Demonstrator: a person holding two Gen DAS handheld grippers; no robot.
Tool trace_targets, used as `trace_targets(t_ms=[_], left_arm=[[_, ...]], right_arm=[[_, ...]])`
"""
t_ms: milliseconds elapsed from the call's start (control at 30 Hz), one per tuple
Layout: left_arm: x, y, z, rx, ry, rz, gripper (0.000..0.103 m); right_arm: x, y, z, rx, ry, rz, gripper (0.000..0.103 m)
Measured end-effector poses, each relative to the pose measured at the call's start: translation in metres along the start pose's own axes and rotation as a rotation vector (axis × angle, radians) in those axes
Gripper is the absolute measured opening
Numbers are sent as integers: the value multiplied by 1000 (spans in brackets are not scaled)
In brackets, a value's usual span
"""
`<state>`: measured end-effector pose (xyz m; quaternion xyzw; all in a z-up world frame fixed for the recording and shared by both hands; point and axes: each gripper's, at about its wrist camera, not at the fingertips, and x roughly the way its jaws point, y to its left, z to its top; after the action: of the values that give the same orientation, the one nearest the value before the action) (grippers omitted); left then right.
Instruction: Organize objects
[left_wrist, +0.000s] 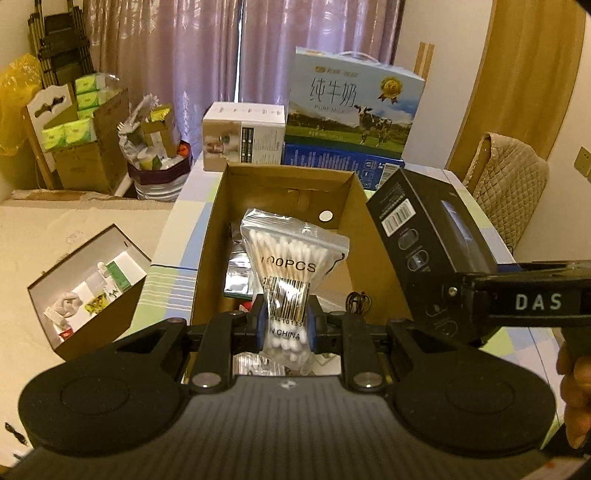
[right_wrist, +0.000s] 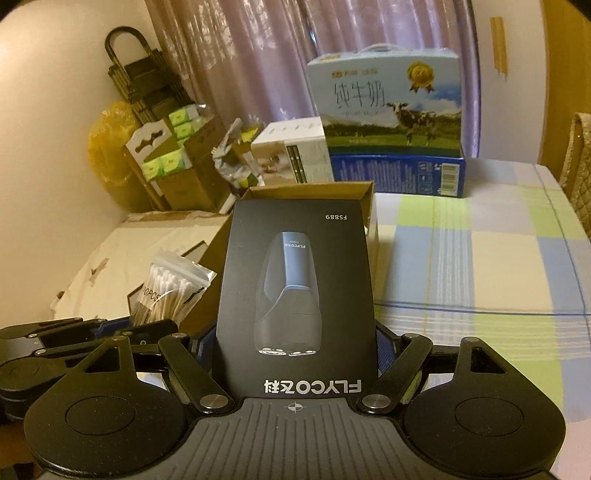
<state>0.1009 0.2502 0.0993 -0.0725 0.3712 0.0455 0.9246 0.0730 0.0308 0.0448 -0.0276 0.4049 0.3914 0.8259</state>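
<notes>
box mouth: stood open in the cardboard box (left_wrist: 373, 258)
right edge: crowded by the shaver box (left_wrist: 428, 236)

Right gripper (right_wrist: 295, 350) is clamping the black shaver box (right_wrist: 297, 295) upright, print inverted, before the cardboard box (right_wrist: 364, 192). Left gripper (right_wrist: 110, 328) is gripping the cotton swab bag (right_wrist: 173, 288) just beside.

Checked tablecloth (right_wrist: 480, 258) bears cardboard box (left_wrist: 373, 236), milk carton (right_wrist: 391, 110), white box (left_wrist: 243, 136)

Milk carton (left_wrist: 354, 107) and white box (left_wrist: 243, 138) on checked tablecloth (right_wrist: 480, 258), before curtain (left_wrist: 177, 55).
</notes>
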Motion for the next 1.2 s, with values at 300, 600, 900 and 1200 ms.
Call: trace_targets(t_ms=[300,600,900,1200], left_arm=[[16,22,-2,-34,-3,18,56],[-17,19,-18,-46,-36,36,96],[-59,8,-46,-33,-31,23,102],[-81,-3,-77,-45,2,38,102]], right_arm=[[27,-10,1,25,-6,-1,78],[-2,-5,-11,-6,-6,-41,78],[-52,-1,-44,-9,-10,-88,78],[-90,-8,-90,24,-18,-143,78]])
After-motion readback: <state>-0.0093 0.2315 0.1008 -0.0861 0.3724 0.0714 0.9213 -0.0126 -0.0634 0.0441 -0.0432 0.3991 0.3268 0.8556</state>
